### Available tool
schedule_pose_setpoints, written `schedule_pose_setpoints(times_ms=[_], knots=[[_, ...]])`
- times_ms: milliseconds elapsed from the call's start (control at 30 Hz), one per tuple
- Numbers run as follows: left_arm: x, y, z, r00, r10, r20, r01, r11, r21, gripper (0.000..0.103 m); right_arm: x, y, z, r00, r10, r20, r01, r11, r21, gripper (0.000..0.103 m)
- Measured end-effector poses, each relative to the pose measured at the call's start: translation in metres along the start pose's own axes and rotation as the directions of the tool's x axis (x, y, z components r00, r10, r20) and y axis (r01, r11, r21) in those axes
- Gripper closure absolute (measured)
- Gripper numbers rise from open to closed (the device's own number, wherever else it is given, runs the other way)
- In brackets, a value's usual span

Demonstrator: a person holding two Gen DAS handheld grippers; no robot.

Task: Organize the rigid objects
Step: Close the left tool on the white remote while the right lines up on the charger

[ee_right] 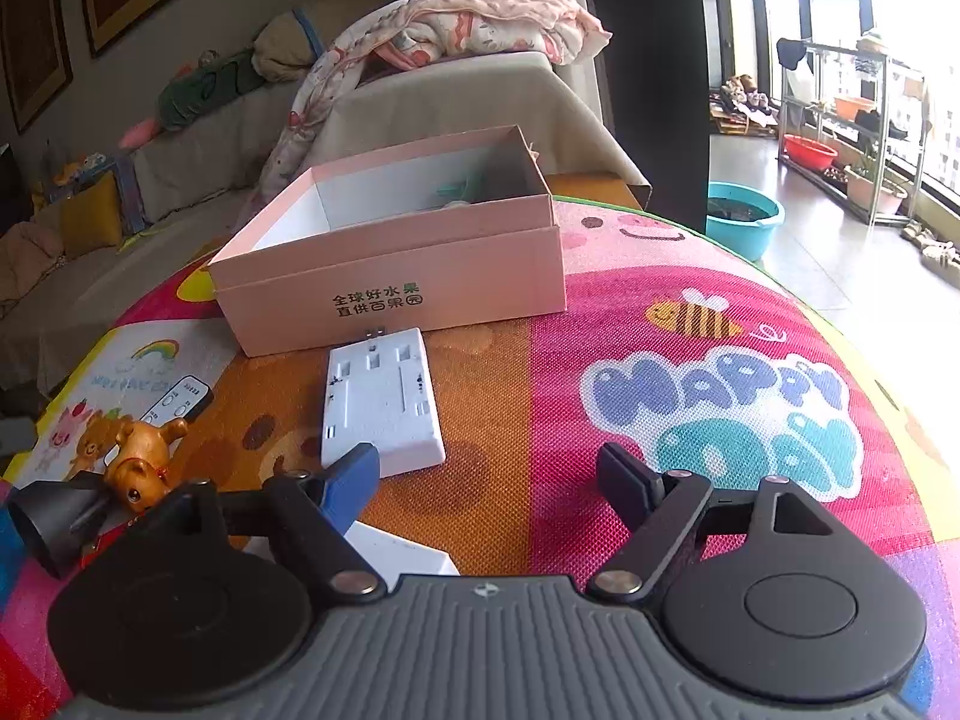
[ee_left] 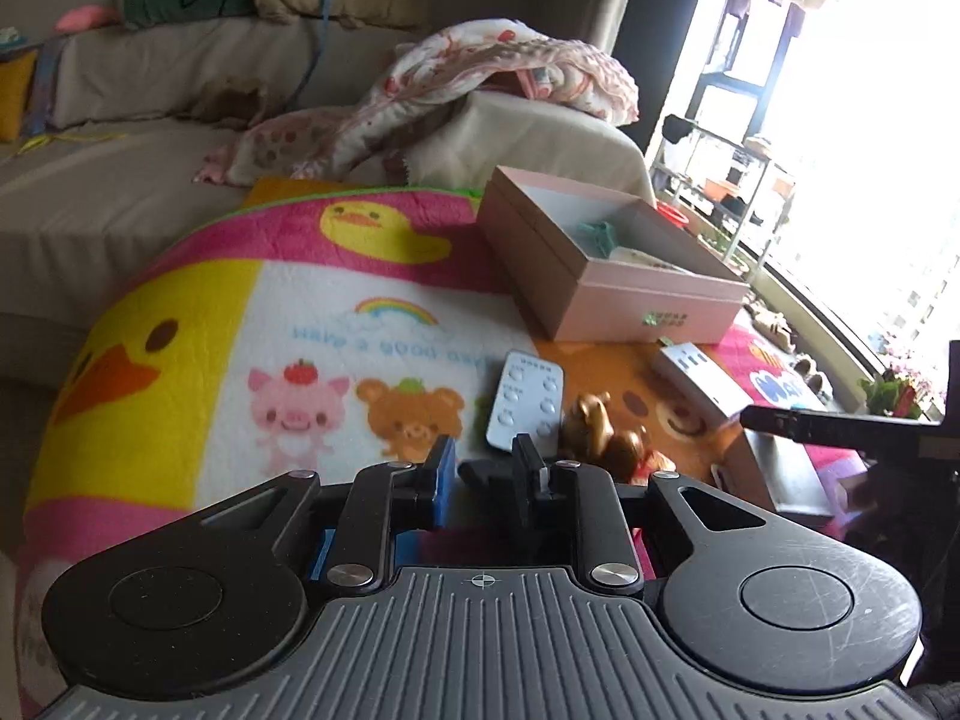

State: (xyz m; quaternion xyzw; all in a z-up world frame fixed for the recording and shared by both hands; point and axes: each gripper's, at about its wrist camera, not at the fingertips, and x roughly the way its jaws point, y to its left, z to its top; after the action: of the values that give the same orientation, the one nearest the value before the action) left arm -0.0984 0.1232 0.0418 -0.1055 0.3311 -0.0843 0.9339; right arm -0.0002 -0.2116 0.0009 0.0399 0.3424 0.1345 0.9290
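Blanket [ee_right: 690, 312] with ducks and bears covers the whole table, and I see its rim curve away at 9 o'clock and at 3 o'clock. Most free room lies on the pink side at 2 o'clock in my right view, where nothing sits on it.

Next comes the pink box [ee_right: 390, 276], lid off, at 12 o'clock in that view. Small things lie inside, but I cannot tell what they are. Its front wall almost meets the white power strip [ee_right: 381, 402], which lies flat just below it. The strip's near end is right by my right gripper's [ee_right: 489, 474] blue finger [ee_right: 351, 486]. That gripper's fingers are far apart with only blanket between them.

The grey remote [ee_left: 527, 402] lies flat at 12 o'clock in my left view, close to the wooden bear toy [ee_left: 603, 432] on its right. My left gripper [ee_left: 480, 468] hangs just in front of them. Its fingers are close together, with a dark thing [ee_left: 477, 477] between them that I cannot name.
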Motion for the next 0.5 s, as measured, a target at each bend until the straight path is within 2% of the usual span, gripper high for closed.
schedule_pose_setpoints(times_ms=[167,333,400,467,500], knots=[[0.014,-0.007,-0.009,0.997,-0.074,-0.01,0.073,0.996,-0.042,0.081,0.001,0.002,0.0,1.0,-0.009,-0.001,0.009,1.0,-0.009,0.023],[0.047,-0.037,-0.002,0.992,-0.125,-0.011,0.125,0.992,0.002,0.08,0.001,0.002,0.0,1.0,-0.008,-0.001,0.008,1.0,-0.009,0.023],[0.051,-0.044,0.004,0.996,-0.088,0.006,0.087,0.996,0.029,0.079,0.001,0.002,0.0,1.0,-0.007,-0.001,0.007,1.0,-0.007,0.023],[0.057,-0.048,0.011,1.0,0.011,0.007,-0.011,0.997,0.072,0.077,0.001,0.001,0.0,1.0,-0.005,0.0,0.005,1.0,-0.004,0.023],[0.059,-0.048,0.015,0.999,0.037,0.006,-0.037,0.996,0.083,0.072,0.002,0.002,0.0,1.0,-0.006,0.0,0.006,1.0,-0.005,0.023]])
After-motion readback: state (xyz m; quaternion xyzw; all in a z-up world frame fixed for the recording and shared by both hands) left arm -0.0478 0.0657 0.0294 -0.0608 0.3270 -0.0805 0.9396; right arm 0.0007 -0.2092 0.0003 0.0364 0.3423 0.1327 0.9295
